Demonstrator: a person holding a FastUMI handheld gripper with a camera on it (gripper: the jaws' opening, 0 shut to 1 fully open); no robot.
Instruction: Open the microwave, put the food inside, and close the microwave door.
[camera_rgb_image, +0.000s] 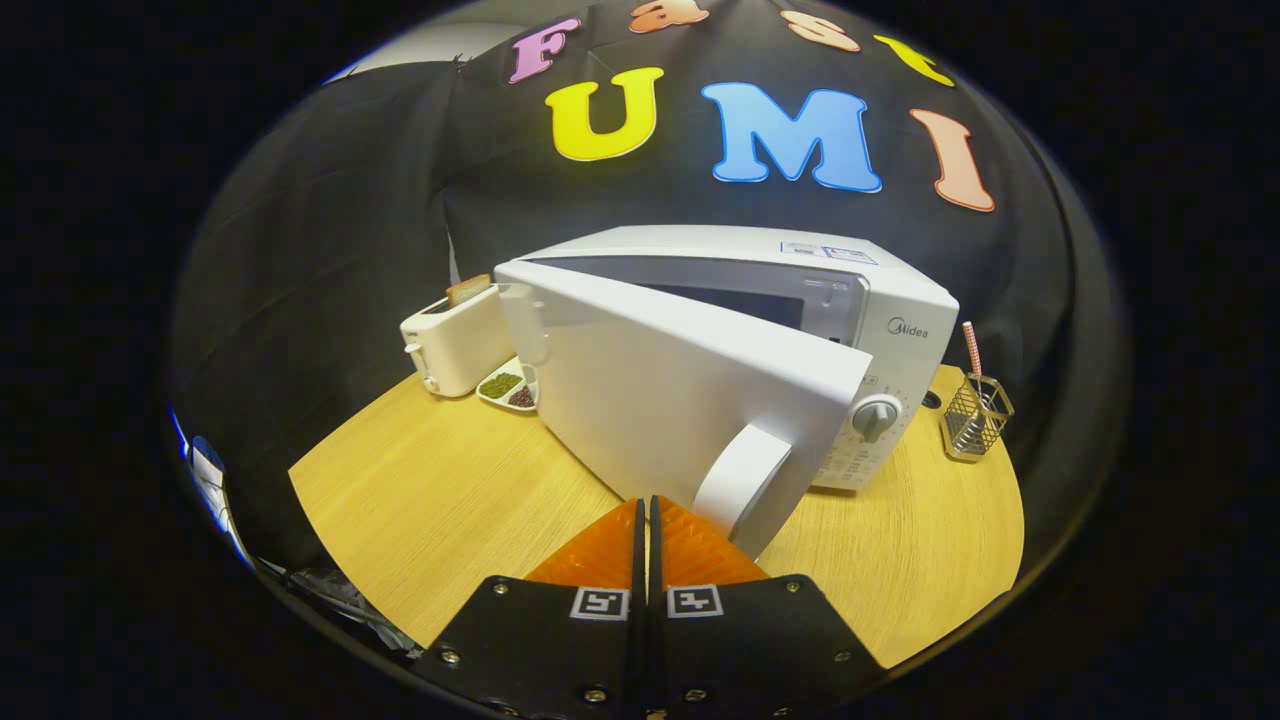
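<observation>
The gripper is clenched: its two fingers lie pressed together along their length with only a thin seam between them, and they hold nothing. The fingertips sit just short of the lower front face of the microwave door, beside the door handle. Contact between fingertips and door cannot be confirmed; the tips hide the meeting point.

The door stands partly open, hinged on the toaster side, its handle edge swung out toward the gripper. A wedge of dark cavity shows above the door's top edge. The microwave rests on a wooden table.

Task status, as judged: the opening step appears under way or the closing step is in hand. No food is seen inside the cavity from this angle. Candidate food lies beyond the door: a slice of toast standing in the toaster, and a small divided dish with green and dark contents, touching the microwave's side.

Risks:
- A push with closed fingertips low on the door may slide off the smooth panel.
- Catching the handle sideways may drag the whole microwave across the table.
- A wide swing of the door could strike the dish or toaster.
- The wire utensil holder stands clear, beyond the control dial.
</observation>
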